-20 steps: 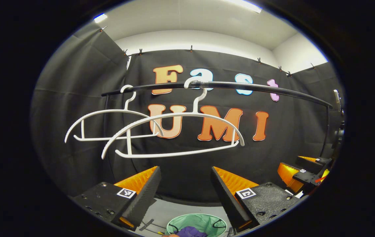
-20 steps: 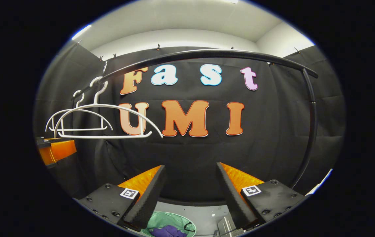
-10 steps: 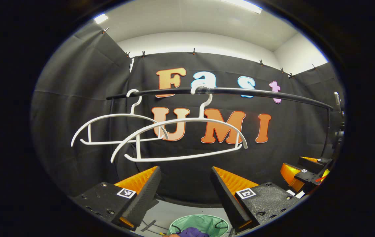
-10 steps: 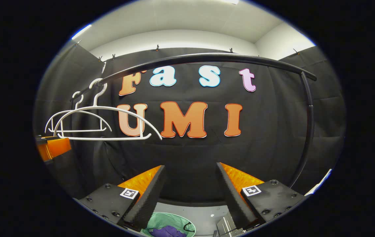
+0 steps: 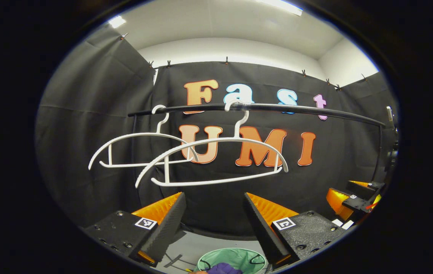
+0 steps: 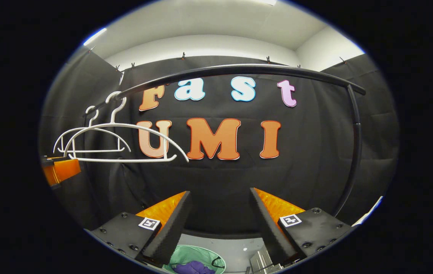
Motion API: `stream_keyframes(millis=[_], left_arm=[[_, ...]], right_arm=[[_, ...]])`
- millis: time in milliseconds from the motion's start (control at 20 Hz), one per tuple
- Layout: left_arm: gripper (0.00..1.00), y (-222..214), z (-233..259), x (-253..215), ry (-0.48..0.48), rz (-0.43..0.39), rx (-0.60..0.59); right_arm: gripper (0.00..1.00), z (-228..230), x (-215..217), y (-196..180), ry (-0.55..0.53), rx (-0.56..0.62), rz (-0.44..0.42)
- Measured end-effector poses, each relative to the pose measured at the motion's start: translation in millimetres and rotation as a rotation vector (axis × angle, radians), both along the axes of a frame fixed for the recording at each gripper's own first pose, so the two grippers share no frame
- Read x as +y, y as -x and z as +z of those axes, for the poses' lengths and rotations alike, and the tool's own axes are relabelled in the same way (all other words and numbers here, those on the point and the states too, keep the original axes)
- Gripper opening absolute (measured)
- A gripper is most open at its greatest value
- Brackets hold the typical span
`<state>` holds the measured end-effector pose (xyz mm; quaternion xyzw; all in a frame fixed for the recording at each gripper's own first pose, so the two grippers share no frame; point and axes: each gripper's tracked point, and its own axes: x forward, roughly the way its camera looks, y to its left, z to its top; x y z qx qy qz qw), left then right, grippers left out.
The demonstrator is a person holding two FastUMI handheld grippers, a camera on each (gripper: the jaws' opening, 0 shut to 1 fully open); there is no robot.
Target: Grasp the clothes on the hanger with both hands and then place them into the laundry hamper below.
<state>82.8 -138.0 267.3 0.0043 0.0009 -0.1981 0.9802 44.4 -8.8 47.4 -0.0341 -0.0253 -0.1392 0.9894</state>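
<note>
Two bare white hangers (image 5: 216,160) (image 6: 125,140) hang side by side from the black rail (image 5: 277,109) (image 6: 239,70). Below, purple clothes (image 5: 223,268) (image 6: 191,267) lie inside the green laundry hamper (image 5: 235,258) (image 6: 186,255) on the floor. In the left gripper view my left gripper (image 5: 214,213) is open with nothing between its fingers, below the nearer hanger and above the hamper. In the right gripper view my right gripper (image 6: 220,213) is open too and holds nothing. The right gripper (image 5: 353,198) also appears at the right of the left gripper view, and the left gripper (image 6: 60,169) sits at the left of the right gripper view.
The rail's upright post (image 6: 355,152) curves down on the right. A metal foot of the stand (image 6: 260,262) rests on the grey floor (image 5: 186,247) beside the hamper. Black cloth walls close in the back and the sides.
In the left gripper view the rail and hangers have slid slightly down and right, so my left gripper has tilted a little. The right gripper view has barely shifted. Both grippers stay open.
</note>
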Motion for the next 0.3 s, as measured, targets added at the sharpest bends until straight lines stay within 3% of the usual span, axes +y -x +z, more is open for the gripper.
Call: stream_keyframes(millis=[300], left_arm=[[0.99, 3.5, 1.9, 1.0, 0.003, 0.005, -0.003]], right_arm=[[0.92, 1.3, 1.7, 0.8, 0.000, 0.002, 0.007]])
